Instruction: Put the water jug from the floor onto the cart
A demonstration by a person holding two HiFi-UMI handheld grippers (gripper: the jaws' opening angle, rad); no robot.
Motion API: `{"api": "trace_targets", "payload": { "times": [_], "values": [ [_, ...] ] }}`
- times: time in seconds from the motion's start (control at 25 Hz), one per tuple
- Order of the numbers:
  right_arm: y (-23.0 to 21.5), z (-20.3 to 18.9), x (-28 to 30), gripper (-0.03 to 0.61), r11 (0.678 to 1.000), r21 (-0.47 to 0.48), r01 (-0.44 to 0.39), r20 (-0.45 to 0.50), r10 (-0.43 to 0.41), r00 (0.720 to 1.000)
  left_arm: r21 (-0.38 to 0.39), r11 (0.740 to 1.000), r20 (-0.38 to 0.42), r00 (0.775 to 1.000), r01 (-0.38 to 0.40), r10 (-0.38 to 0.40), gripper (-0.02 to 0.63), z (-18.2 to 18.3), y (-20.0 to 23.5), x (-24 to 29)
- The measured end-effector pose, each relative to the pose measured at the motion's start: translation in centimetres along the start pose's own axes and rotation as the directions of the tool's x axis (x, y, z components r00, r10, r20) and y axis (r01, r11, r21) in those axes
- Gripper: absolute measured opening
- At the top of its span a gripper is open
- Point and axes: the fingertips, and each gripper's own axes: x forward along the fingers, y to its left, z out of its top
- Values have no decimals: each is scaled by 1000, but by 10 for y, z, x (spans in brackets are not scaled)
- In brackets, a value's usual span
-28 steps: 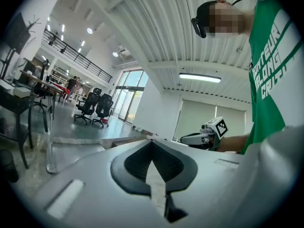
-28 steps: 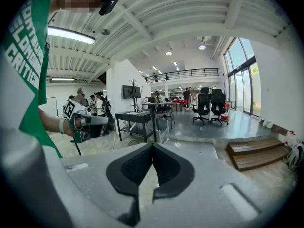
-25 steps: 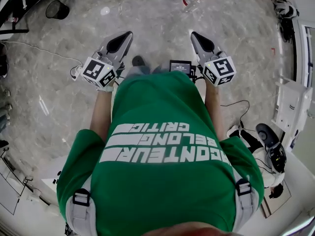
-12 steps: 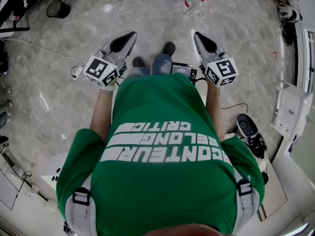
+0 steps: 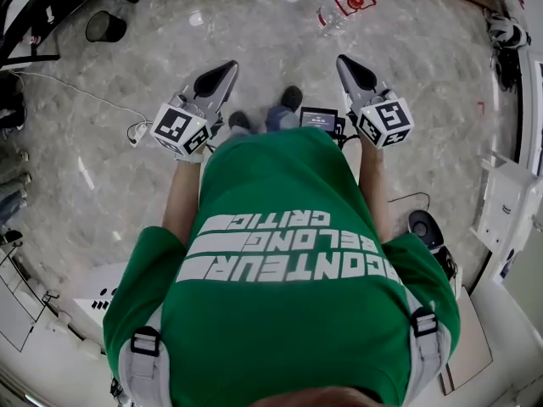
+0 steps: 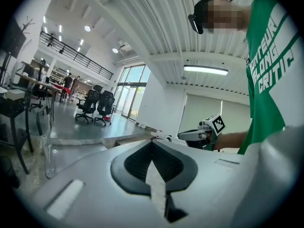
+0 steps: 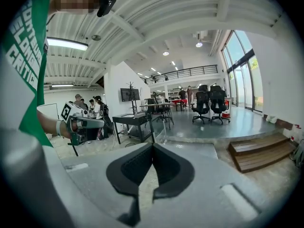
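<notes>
Floor is seen as polished grey stone, marble-look, glossy w/ lamp glare. Shells of left gripper & right gripper are read as smooth matt grey plastic; fingers are lined inside w/ black ribbed pads, rubbery-looking. Marker cube: matt white, black print. Shirt is taken as soft green cloth, matt, w/ white print. Shoulder straps: grey webbing, black plastic buckles. Steps are shown as brown wood, dull finish. Ceiling is clad in white ribbed sheet, prob. metal
</notes>
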Motion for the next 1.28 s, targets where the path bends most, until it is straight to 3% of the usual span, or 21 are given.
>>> {"api": "trace_targets", "payload": {
  "times": [0.64, 1.04, 1.28],
  "values": [
    [-114, -3, 6, -11, 999, 25, -40, 7, 40, 999, 23, 999, -11, 999, -35, 35, 14, 11, -9, 114],
    [-134, -15, 10, -11, 997, 41, -68, -16, 68, 998, 10, 999, -31, 999, -42, 43, 14, 4, -15, 138],
    [-141, -17, 14, -11, 998, 43, -36, -28, 37, 999, -21, 1000, -30, 999, -19, 19, 14, 1, 3, 151]
  ]
}}
